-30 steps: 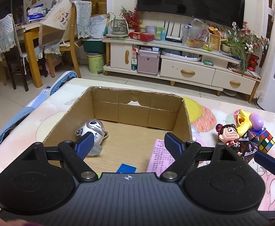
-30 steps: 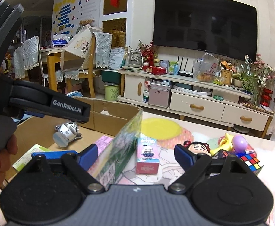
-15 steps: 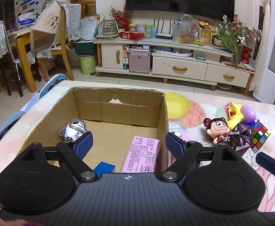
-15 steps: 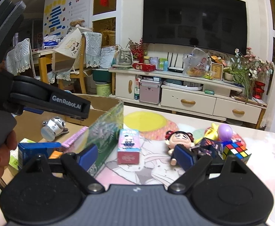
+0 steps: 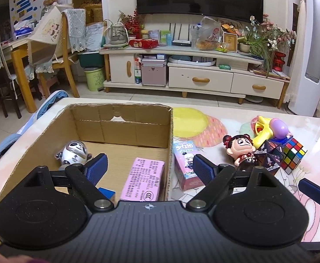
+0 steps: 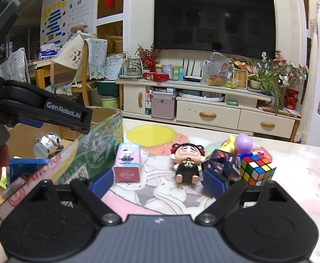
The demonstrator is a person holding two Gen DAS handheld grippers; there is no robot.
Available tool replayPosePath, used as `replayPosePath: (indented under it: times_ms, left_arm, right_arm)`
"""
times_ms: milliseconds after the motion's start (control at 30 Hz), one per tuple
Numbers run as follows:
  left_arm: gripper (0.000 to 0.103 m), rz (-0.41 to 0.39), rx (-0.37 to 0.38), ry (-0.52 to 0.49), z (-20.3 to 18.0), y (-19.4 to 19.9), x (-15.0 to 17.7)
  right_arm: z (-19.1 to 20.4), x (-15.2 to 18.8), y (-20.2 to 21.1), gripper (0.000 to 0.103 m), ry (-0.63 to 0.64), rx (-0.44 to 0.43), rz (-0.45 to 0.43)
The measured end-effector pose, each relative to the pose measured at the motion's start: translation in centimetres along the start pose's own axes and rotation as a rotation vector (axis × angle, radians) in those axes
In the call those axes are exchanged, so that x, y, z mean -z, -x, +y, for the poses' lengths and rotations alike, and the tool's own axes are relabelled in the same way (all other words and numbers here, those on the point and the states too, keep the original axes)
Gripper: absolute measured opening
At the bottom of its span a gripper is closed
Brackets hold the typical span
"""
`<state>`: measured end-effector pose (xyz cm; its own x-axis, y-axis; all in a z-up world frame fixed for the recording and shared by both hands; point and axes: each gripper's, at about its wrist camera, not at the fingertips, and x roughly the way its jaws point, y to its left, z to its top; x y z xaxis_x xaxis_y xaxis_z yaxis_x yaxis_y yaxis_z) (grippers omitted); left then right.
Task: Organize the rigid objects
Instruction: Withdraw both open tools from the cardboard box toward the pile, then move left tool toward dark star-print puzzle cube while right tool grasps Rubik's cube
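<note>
Both the left gripper [image 5: 148,166] and the right gripper [image 6: 156,183] are wide open and hold nothing, so the step in hand seems to be choosing the next toy. Nearest on the worktop [image 6: 295,175] stands a small pink carton [image 6: 127,162] just beside the cardboard box [image 5: 125,120], which already holds a glossy panda figure [image 5: 73,153] and a flat pink packet [image 5: 142,179]. Farther right lie a smooth plastic doll [image 6: 187,162] and a hard-edged puzzle cube [image 6: 257,168], and the next move probably calls for closing on the carton's flat sides.

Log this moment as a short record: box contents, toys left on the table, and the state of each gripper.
box: cardboard box, open top
in box: panda figure; pink carton; blue item, partly hidden
on table: small pink box; doll; Rubik's cube; dark folded cube; yellow toy with purple egg
left gripper: open, empty
right gripper: open, empty
</note>
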<state>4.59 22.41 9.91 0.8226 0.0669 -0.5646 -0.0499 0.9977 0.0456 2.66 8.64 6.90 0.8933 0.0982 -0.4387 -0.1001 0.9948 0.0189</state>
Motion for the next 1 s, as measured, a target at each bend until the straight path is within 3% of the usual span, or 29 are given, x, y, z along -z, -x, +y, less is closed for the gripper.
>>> replayPosePath:
  times_ms: [500,1000]
  left_arm:
    - [0.103,-0.002,0.032,-0.081,-0.9,0.1,0.8]
    - [0.103,-0.007,0.079,-0.189,-2.7,0.8,2.4]
  right_arm:
    - [-4.4,1.2,-0.4,0.091,-0.046,0.069,0.003]
    - [-11.0,2.1,-2.3,0.091,-0.069,0.21,0.019]
